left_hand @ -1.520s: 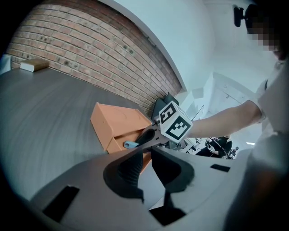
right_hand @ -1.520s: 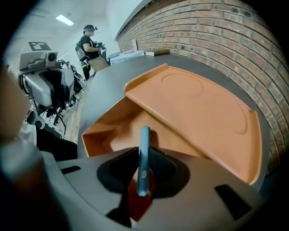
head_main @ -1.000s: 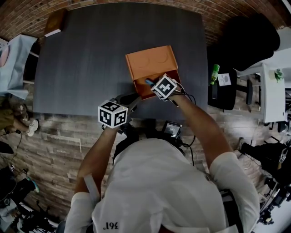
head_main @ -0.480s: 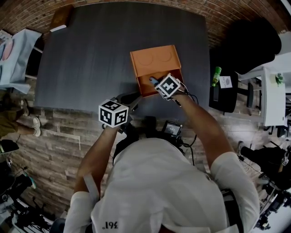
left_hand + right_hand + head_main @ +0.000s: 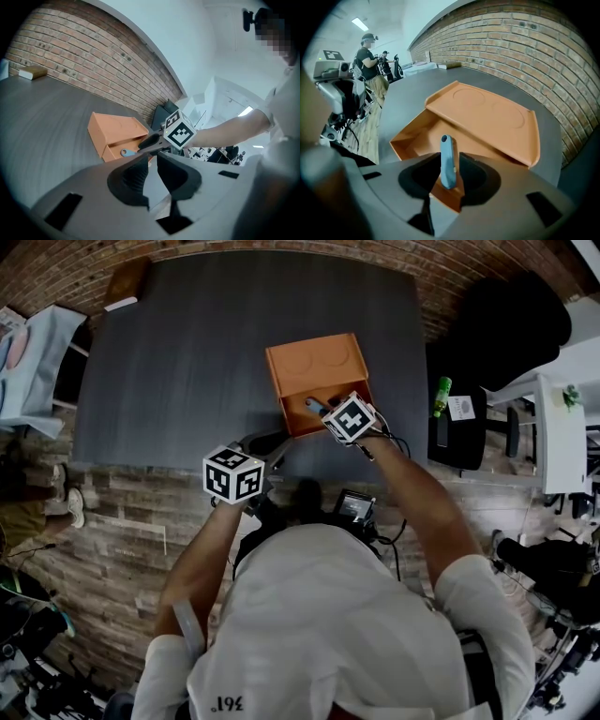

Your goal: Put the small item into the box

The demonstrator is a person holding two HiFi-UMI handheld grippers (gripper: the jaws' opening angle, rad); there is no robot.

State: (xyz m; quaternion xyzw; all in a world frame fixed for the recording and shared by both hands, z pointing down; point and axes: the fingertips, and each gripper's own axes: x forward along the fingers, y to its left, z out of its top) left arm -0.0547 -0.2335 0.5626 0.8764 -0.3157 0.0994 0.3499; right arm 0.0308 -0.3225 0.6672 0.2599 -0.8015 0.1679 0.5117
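Working over the dark grey table (image 5: 187,352), we are keeping both grippers at its near edge. The orange box (image 5: 314,362) is sitting on the table right of centre, with its flat lid on the far side and its open compartment showing at the end nearest us.

Our left gripper (image 5: 153,155) is hovering short of the box, its jaws standing a narrow gap apart with nothing between them.

Our right gripper (image 5: 319,409) is pointing steeply down over the open compartment. Its jaws have just been opening, and they are now standing wide.

The small blue item (image 5: 446,161) is sitting between those jaws, its ring end reaching out over the compartment. The pads are looking just clear of it. We cannot tell whether it is touching the box.
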